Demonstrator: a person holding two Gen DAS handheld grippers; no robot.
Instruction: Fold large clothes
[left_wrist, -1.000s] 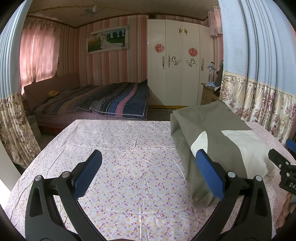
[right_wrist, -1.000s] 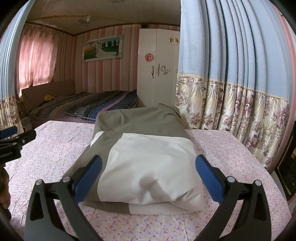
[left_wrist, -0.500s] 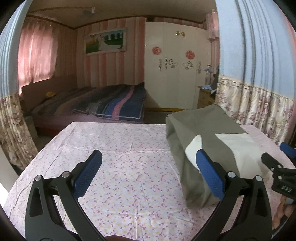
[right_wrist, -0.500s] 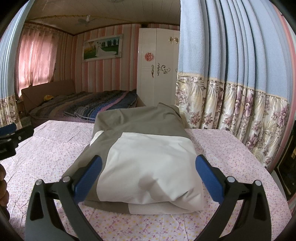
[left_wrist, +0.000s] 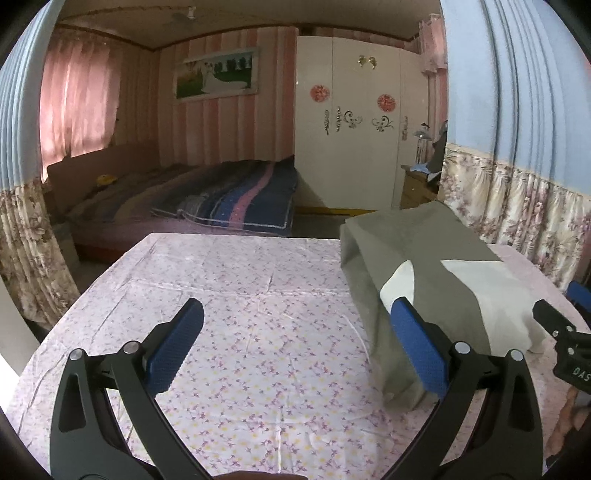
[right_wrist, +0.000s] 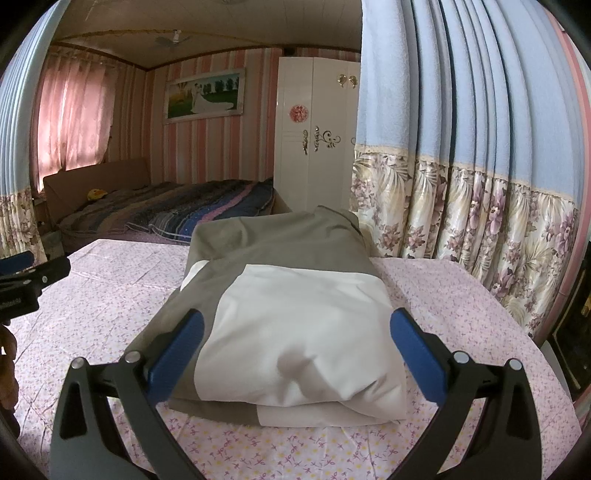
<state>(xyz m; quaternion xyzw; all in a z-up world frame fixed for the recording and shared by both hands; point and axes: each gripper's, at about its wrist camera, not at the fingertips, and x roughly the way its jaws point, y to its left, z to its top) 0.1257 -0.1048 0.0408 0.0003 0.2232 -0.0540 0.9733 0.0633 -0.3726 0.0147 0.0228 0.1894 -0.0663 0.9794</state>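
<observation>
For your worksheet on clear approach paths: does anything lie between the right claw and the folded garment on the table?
Nothing visible does. The right claw is open with the folded garment directly ahead on the floral tablecloth; no other object sits between them.

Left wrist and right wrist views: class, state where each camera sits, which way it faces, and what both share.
Left wrist: on the left gripper, open, over the floral tablecloth, facing the bed; the right gripper's tip shows.
Right wrist: on the right gripper, open, facing the folded garment; the left gripper's tip shows.
Shared: garment, tablecloth, bed, wardrobe.
</observation>
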